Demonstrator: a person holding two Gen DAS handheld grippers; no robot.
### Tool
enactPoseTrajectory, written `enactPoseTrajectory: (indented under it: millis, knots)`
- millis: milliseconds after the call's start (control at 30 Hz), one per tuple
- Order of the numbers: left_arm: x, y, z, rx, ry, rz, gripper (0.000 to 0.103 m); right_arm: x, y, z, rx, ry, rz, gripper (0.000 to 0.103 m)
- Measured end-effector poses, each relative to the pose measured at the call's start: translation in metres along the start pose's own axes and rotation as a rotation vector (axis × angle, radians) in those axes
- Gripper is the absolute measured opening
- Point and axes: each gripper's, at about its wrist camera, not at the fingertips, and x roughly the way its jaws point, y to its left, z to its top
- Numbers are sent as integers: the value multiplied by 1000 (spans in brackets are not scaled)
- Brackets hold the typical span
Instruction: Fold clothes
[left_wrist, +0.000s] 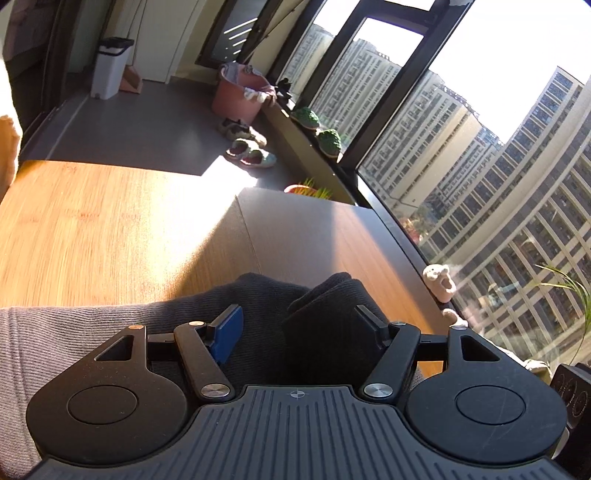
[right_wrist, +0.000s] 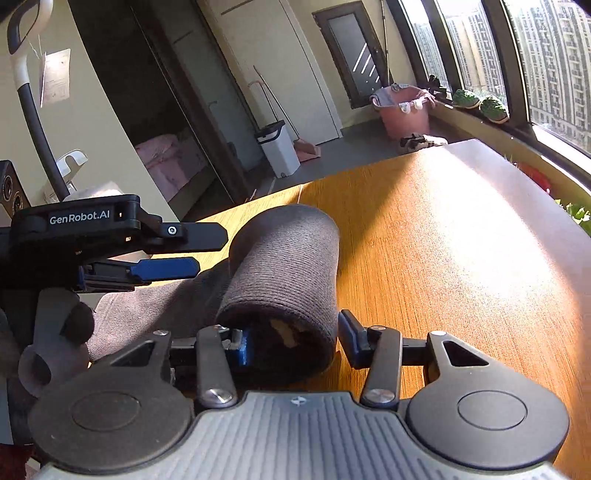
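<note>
The grey garment (right_wrist: 284, 266) is partly rolled; its flat end at 9 o'clock remains. Right gripper (right_wrist: 291, 339) loosely straddles the roll, left gripper (left_wrist: 299, 321) spread.

Sunlit wooden table (left_wrist: 92, 229) beside tall windows (left_wrist: 480, 155); grey floor (left_wrist: 140, 125), pink bucket (right_wrist: 404, 116), white bin (right_wrist: 279, 149).

The grey ribbed knit cloth garment (right_wrist: 284, 266) looks soft and matt; the orange-brown wooden table (right_wrist: 443, 258) is smooth, grained, slightly glossy; the black plastic right gripper (right_wrist: 291, 339) looks matt, with blue pads (right_wrist: 243, 345).
</note>
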Motion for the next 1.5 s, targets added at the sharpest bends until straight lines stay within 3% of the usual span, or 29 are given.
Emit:
enactPoseTrajectory:
  millis: [100,167,267,400,467,533,567,633,833,967,1033,1100,1133,1233,1333,1367,1500]
  knots:
    - [18,-12,-9,108,12,97,75,-8,10,0,-75,-22,-32,44]
    - [22,-7,-13,112,7,126,78,-20,10,1,-94,-42,-14,46]
    - [21,3,-13,70,11,104,79,-49,-1,1,-26,-115,119,66]
    - [21,0,-12,66,11,106,80,-51,-21,6,153,-170,161,69]
    - [18,4,-11,34,14,92,80,-34,-23,6,192,-148,141,69]
    - [12,13,-9,-5,16,86,72,-13,-21,3,195,-116,112,65]
    - [8,18,-9,-24,16,85,71,-9,-19,2,174,-121,111,47]
    - [-1,23,-6,-40,8,76,72,-7,-2,5,45,-134,54,39]
    - [-19,11,6,-16,-50,33,82,-4,83,-10,-522,-125,-132,39]
    - [-4,-7,-1,96,-42,119,84,-1,103,-19,-636,-141,-159,43]
    - [0,-8,-3,113,-51,135,84,-7,94,-13,-537,-141,-75,50]
    - [-1,-9,-3,114,-54,133,84,-15,75,-4,-377,-136,34,68]
    - [-1,-10,-3,117,-55,132,84,-16,63,1,-282,-127,71,71]
    - [-2,-11,-2,124,-58,131,84,-9,34,8,-62,-98,130,73]
    - [-3,-8,-3,115,-55,129,86,6,20,9,66,-72,148,80]
    - [-3,-6,-3,107,-52,126,86,13,17,9,92,-60,152,80]
    - [-5,-2,1,77,-53,106,87,17,23,6,72,-67,145,51]
